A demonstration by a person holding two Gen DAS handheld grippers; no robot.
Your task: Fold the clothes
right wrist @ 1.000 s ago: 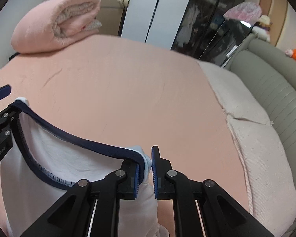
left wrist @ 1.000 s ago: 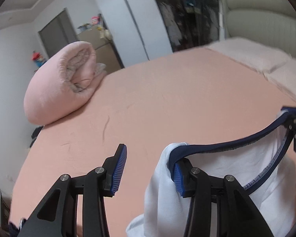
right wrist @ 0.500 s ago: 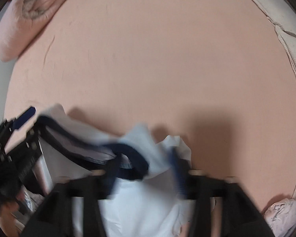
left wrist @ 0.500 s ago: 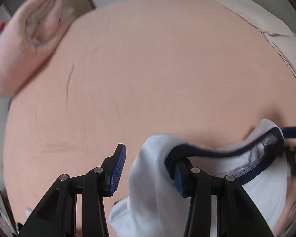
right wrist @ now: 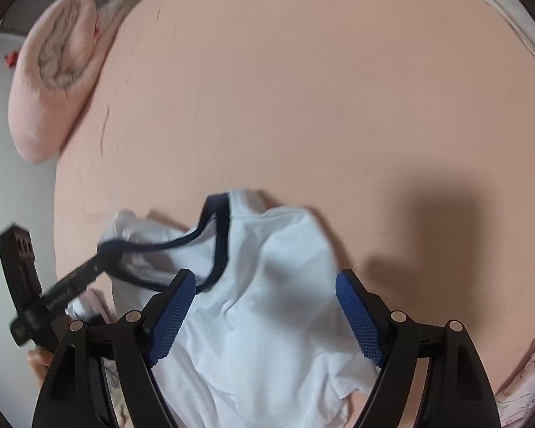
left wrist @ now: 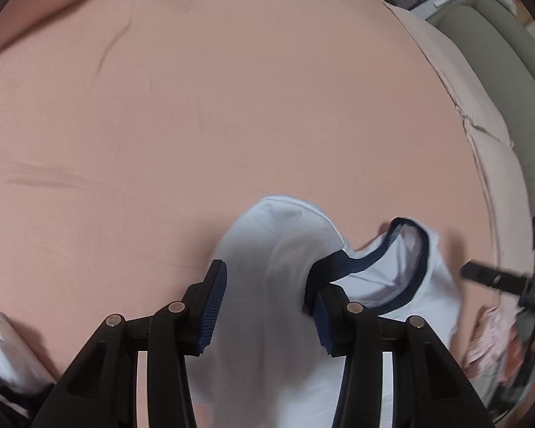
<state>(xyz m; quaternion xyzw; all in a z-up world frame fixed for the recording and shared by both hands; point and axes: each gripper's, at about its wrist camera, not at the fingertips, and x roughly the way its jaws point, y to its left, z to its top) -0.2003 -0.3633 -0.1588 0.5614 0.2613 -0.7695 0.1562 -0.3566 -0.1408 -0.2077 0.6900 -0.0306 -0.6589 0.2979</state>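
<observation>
Left tongs (left wrist: 264,306): part open, white fabric bunched between the pads, navy collar band draped over the right pad. Whether the pads actually pinch, can't tell. Right tongs (right wrist: 264,315): jaws opening wide, pads off the cloth, shirt lying loose between them, nothing held.

Task item: white cotton T-shirt with navy ribbed collar (right wrist: 267,303), crumpled on the near edge of the peach-pink bed sheet (right wrist: 303,89).

Step looks like lay-down before the first fold. To do it well: let the collar go slack, then re-grip both shoulders and pull the shirt flat away from the near edge; the cloth is limp and will bunch if dragged by one point.

Around the shirt: rolled pink fleece blanket (right wrist: 57,82) well beyond it at the far left, beige quilted pillows (left wrist: 481,135) along the right side, patterned pink cloth (left wrist: 488,335) just right of it. Sheet beyond the shirt is bare; nothing blocks spreading.
</observation>
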